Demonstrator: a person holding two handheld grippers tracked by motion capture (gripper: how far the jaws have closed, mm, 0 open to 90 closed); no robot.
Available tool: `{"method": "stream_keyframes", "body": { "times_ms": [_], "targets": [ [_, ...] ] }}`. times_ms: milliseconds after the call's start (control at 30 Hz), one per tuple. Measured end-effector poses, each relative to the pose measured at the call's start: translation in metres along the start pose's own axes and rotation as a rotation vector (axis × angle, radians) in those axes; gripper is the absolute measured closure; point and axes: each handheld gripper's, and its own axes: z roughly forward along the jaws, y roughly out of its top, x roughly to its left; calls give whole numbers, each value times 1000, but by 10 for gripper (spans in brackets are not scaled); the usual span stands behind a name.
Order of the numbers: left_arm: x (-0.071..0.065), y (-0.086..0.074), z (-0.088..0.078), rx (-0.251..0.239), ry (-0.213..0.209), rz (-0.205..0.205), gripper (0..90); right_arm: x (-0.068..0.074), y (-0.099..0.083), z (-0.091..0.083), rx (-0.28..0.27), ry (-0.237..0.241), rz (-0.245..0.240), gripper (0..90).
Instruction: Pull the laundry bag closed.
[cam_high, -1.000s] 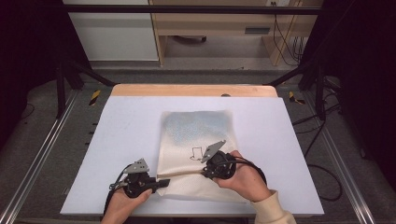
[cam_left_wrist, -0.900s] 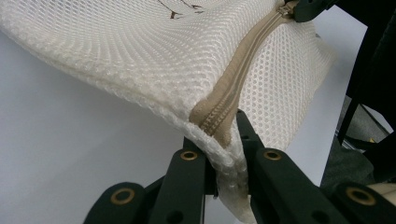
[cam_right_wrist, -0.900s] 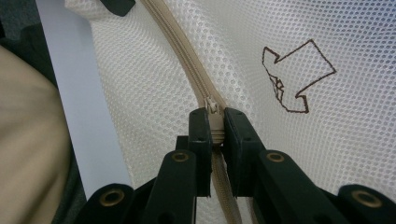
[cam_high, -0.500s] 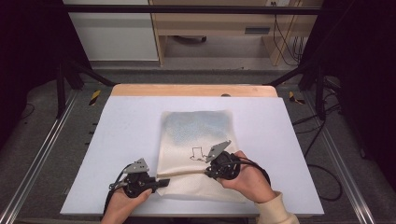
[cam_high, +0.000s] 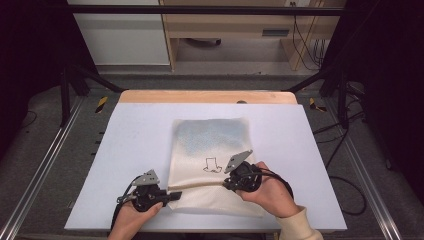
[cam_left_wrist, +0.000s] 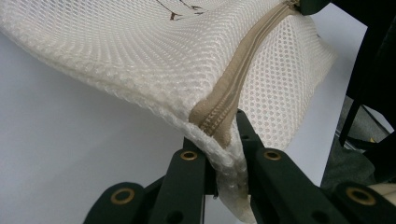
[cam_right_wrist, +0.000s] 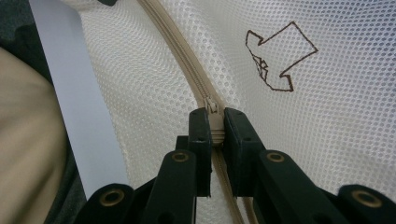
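High view | one mesh bag (cam_high: 210, 145) | two grippers: left (cam_high: 172, 196) pinches bag corner, right (cam_high: 226, 184) pinches zipper pull (cam_right_wrist: 212, 108)

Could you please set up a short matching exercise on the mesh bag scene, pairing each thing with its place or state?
Things:
1. left gripper
2. right gripper
3. brown outline drawing
4. pale blue table top

Places or states:
A. lies under the white mesh laundry bag
B. shut on the bag's corner, at the end of the beige zipper
C. printed on the bag's upper face
D. shut on the zipper slider

Pairs: 1-B, 2-D, 3-C, 4-A
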Motion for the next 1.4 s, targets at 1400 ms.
{"method": "stream_keyframes", "body": {
  "times_ms": [1400],
  "targets": [
    [2,0,-2,-11,1,1,846,-5,-27,-17,-31,-37,68,820]
  ]
}}
